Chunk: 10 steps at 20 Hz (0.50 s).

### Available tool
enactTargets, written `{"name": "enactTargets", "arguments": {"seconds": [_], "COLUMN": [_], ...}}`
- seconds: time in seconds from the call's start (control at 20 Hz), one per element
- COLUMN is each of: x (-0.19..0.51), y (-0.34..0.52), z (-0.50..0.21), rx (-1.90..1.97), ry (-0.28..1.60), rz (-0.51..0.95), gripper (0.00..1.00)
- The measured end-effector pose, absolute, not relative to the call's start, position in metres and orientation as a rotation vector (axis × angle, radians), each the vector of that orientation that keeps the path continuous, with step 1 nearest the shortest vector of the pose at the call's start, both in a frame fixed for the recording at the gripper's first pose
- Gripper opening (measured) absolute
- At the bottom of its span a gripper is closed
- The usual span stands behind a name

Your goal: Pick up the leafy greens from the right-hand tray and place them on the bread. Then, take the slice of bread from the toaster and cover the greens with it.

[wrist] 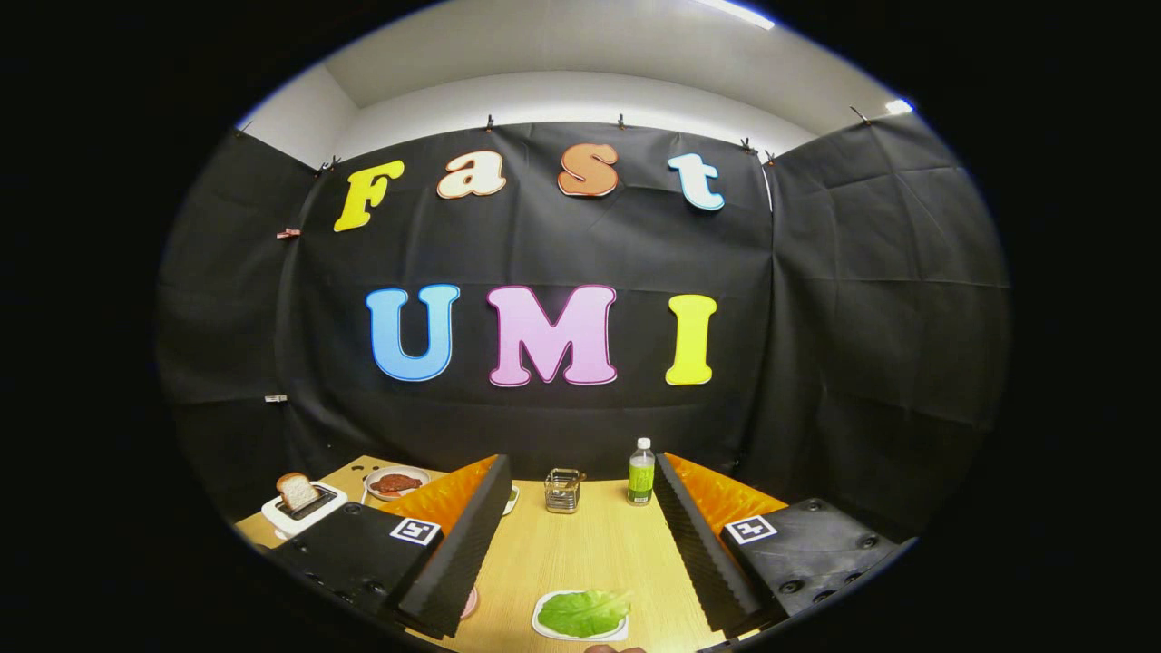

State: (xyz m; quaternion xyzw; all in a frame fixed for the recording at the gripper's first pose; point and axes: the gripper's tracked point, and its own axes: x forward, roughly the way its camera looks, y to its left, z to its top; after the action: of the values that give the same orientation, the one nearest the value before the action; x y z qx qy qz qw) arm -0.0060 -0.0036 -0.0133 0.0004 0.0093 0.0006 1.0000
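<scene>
The leafy greens [585, 612] lie on a small white tray [544, 628] on the wooden table, low between my two fingers and close to their bases. My gripper [579, 472] is held above the table, open wide, with nothing between its fingers. Off to the left, beyond the left finger, a white toaster [307, 512] has a slice of bread [296, 491] standing up out of its slot. A pink rim [470, 603] peeks out from under the left finger; what it carries is hidden.
A white plate with a reddish-brown patty [396, 482] sits behind the toaster. At the back of the table [590, 553] stand a small wire holder [562, 491] and a green bottle [641, 472], just ahead of the fingertips. The black cloth wall closes the booth.
</scene>
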Motion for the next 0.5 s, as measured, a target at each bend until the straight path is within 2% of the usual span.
{"name": "enactTargets", "arguments": {"seconds": [0.5], "x": [-0.009], "y": [-0.010], "z": [-0.031], "rx": [0.019], "ry": [0.066], "rz": [-0.014], "gripper": [0.98]}}
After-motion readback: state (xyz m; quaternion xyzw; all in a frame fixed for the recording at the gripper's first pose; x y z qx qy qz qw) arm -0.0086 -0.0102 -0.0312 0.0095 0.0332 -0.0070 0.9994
